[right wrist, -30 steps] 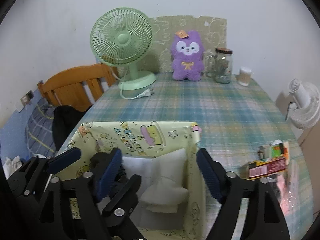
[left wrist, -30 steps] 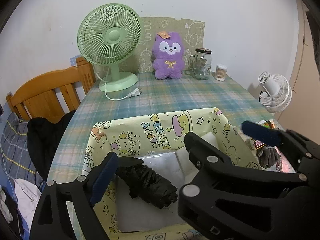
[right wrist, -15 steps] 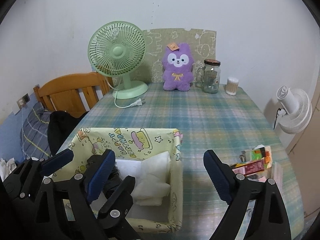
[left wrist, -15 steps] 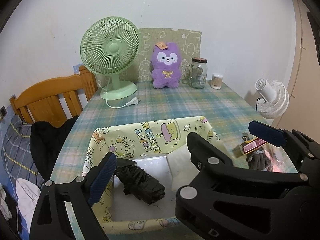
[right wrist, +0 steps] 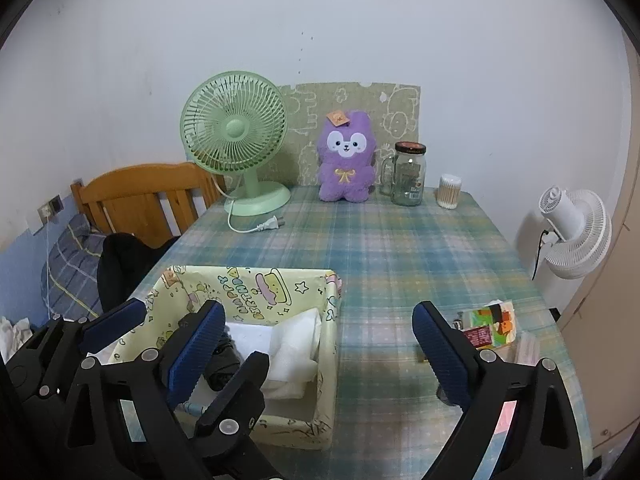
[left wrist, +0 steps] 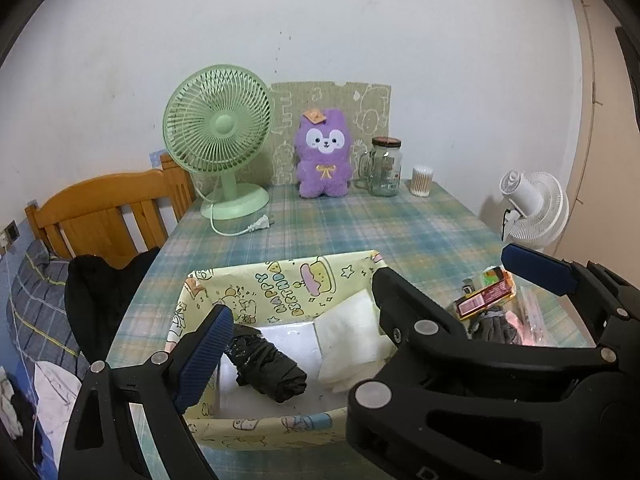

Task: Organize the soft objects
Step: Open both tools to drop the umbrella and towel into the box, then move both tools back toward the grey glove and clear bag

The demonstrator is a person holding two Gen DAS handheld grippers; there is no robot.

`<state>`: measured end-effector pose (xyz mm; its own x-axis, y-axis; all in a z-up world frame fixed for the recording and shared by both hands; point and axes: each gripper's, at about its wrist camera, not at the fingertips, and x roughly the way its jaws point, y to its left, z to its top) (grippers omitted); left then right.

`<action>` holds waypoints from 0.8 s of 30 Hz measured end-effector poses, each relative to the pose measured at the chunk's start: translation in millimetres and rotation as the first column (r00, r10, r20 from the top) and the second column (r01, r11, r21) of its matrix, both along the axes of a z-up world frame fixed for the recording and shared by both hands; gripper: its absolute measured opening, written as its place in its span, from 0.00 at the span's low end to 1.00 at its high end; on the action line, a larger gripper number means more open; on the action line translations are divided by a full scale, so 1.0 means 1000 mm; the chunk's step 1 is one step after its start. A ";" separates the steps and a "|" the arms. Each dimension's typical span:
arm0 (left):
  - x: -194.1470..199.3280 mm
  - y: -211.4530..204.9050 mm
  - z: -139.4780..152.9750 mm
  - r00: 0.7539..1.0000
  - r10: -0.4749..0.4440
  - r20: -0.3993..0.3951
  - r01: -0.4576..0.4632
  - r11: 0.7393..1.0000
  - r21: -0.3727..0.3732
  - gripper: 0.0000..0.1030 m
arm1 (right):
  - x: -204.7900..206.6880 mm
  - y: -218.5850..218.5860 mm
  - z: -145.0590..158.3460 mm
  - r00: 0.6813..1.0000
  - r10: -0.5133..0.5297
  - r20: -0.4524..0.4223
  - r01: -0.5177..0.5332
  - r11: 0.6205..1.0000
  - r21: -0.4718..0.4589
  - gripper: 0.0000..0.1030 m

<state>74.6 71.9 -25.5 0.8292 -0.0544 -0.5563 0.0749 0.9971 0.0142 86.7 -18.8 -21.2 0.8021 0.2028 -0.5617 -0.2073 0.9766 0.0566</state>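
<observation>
Nearest the lens, left hand-held gripper (left wrist: 360, 292) stands with jaws wide apart, nothing between them; right hand-held gripper (right wrist: 316, 344) likewise empty, its jaws opening. Just beyond, yellow cartoon-print box (left wrist: 280, 280) on the bench (right wrist: 400, 248) holds a black folded cloth (left wrist: 268, 364) at left and a white folded cloth (left wrist: 348, 340) at right, touching. Both look light, limp, prone to unfolding; best pinched at a thick fold. Far edge, against the wall: purple plush toy (right wrist: 347, 160), upright. Judged soft, light, compressible; take it round the body, not the ears.
</observation>
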 end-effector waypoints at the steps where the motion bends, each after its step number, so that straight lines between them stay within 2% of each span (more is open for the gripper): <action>1: -0.002 -0.002 0.001 1.000 0.000 0.006 0.000 1.000 0.001 0.91 | -0.002 -0.002 0.001 1.000 -0.002 0.003 0.002 1.000 0.005 0.94; 17: -0.030 -0.034 0.018 0.997 -0.044 0.071 0.044 0.999 -0.004 0.91 | -0.036 -0.038 0.019 0.997 -0.031 0.065 0.030 0.999 0.021 0.98; 24: -0.038 -0.052 0.019 0.996 -0.045 0.082 0.045 0.999 -0.002 0.96 | -0.046 -0.057 0.023 0.995 -0.057 0.079 0.055 0.998 0.019 0.98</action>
